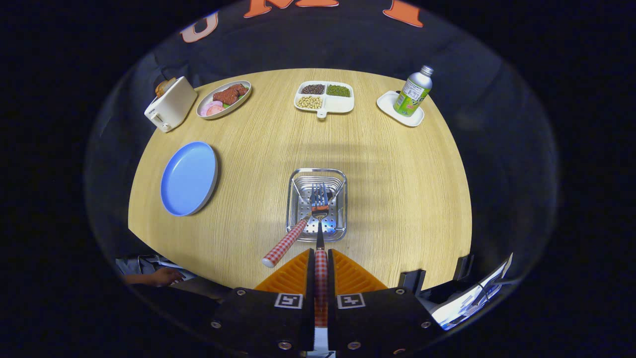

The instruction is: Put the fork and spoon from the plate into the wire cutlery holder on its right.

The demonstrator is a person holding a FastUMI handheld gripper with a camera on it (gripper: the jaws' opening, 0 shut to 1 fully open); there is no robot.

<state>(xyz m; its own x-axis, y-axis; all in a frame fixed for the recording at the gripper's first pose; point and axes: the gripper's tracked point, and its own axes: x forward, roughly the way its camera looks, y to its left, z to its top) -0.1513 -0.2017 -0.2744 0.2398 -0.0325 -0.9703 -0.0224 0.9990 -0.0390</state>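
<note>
The fingers pinch the fork's checked handle, its tines down inside the wire holder mid-tabletop. The spoon leans in the holder too. The blue plate lies near the left edge.

The fork and the spoon both have red-and-white checked handles. Orange ribbed fingers sit on a black gripper body with black-and-white square markers. The wire cutlery holder is silver, the plate light blue, the table pale wood grain, the toaster white, the bottle green and silver.
</note>
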